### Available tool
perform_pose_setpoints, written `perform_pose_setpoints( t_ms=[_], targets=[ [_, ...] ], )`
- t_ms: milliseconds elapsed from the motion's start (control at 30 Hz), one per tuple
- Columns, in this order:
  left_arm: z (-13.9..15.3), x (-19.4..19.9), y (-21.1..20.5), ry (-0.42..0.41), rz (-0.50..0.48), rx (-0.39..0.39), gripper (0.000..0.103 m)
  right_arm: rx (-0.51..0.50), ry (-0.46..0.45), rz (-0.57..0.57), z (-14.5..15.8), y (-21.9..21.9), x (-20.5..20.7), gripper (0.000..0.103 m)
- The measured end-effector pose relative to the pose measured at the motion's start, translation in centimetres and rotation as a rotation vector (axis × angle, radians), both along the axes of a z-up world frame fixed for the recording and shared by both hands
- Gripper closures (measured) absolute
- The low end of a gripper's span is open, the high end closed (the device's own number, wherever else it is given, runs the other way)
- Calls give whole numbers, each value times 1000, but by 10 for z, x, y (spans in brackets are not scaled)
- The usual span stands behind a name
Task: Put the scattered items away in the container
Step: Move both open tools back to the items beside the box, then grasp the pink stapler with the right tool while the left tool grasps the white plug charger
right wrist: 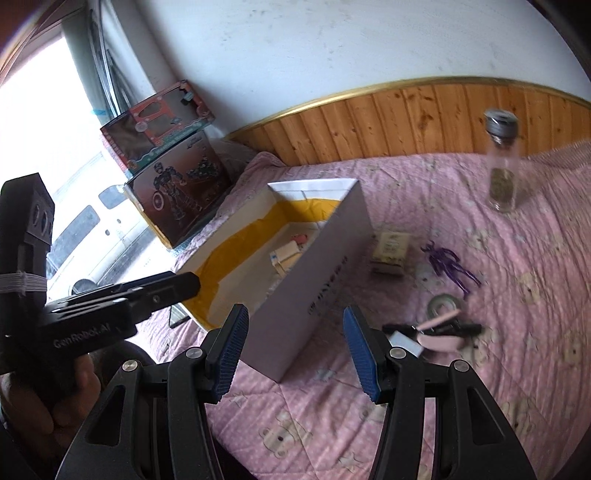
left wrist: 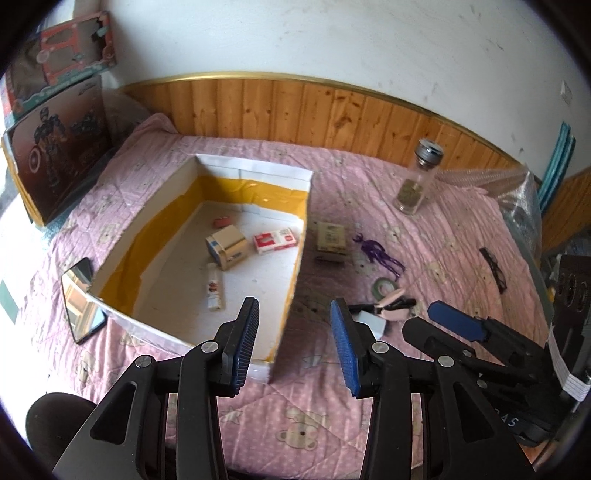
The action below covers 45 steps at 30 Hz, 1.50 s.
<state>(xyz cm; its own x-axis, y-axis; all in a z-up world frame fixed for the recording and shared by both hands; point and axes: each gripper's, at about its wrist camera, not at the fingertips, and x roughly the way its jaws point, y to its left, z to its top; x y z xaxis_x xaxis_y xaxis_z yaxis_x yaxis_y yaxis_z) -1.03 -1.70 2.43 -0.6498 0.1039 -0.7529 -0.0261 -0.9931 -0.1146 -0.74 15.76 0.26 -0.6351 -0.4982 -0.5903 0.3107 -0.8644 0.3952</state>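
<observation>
Left gripper [left wrist: 293,345] empty; box [left wrist: 295,258] wall hides contents

A bedroom in a home. Shown by a bed under a pink quilt [left wrist: 424,229] printed with teddy bears, wooden panelling [left wrist: 332,110] along a scuffed white wall [left wrist: 295,33], boxed toys [left wrist: 59,155] stacked by a bright window [right wrist: 44,103], and a phone [left wrist: 81,299] left on the covers.

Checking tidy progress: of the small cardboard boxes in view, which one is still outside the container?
The beige box lying on the pink quilt, just right of the container's wall. The blue-and-tan box and red-and-white box already lie inside.
</observation>
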Motion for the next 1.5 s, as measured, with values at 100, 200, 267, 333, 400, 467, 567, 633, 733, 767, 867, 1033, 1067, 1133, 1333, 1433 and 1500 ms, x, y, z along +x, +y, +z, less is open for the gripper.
perform_pose_setpoints(
  t_ms=[100, 200, 267, 333, 400, 467, 567, 633, 733, 767, 867, 1033, 1067, 1133, 1333, 1433, 1500],
  targets=[
    [-8, -4, 11, -21, -18, -1, 60, -7, -29, -27, -12, 15, 1, 48],
    [-15, -8, 20, -42, -30, 4, 60, -7, -52, -50, -22, 27, 1, 48],
    [-19, -11, 28, -53, -41, 5, 60, -7, -68, -66, -29, 35, 0, 48],
    [-22, -15, 34, -63, -50, 5, 60, -7, -84, -83, -36, 43, -1, 48],
    [-26, -20, 40, -72, -60, 3, 60, -8, -106, -103, -43, 52, -3, 48],
    [-32, -25, 47, -88, -72, 7, 60, -8, -128, -123, -51, 60, -6, 48],
    [-45, -34, 57, -120, -87, 16, 60, -6, -164, -153, -64, 73, -11, 48],
    [-55, -41, 64, -146, -102, 28, 60, -1, -186, -174, -72, 80, -13, 48],
    [-77, -53, 77, -217, -145, 62, 58, 17, -233, -208, -87, 91, -19, 48],
    [-83, -56, 80, -236, -151, 71, 58, 21, -254, -220, -92, 95, -22, 48],
    [-105, -66, 89, -287, -150, 93, 58, 54, -308, -222, -104, 101, -31, 48],
    [-138, -86, 84, -399, -74, 221, 58, 218, -342, -111, -112, 95, -55, 46],
    [-145, -91, 82, -424, -49, 255, 58, 287, -331, -72, -112, 91, -62, 45],
    [-156, -100, 81, -465, -9, 315, 58, 368, -305, -7, -111, 84, -70, 39],
    [-176, -113, 91, -495, 22, 321, 55, 546, -165, 254, -111, 58, -97, 30],
    [-175, -114, 93, -462, 20, 301, 52, 562, -137, 337, -122, 49, -104, 31],
    [-176, -116, 93, -447, 11, 285, 50, 506, -151, 326, -129, 54, -109, 36]
  ],
)
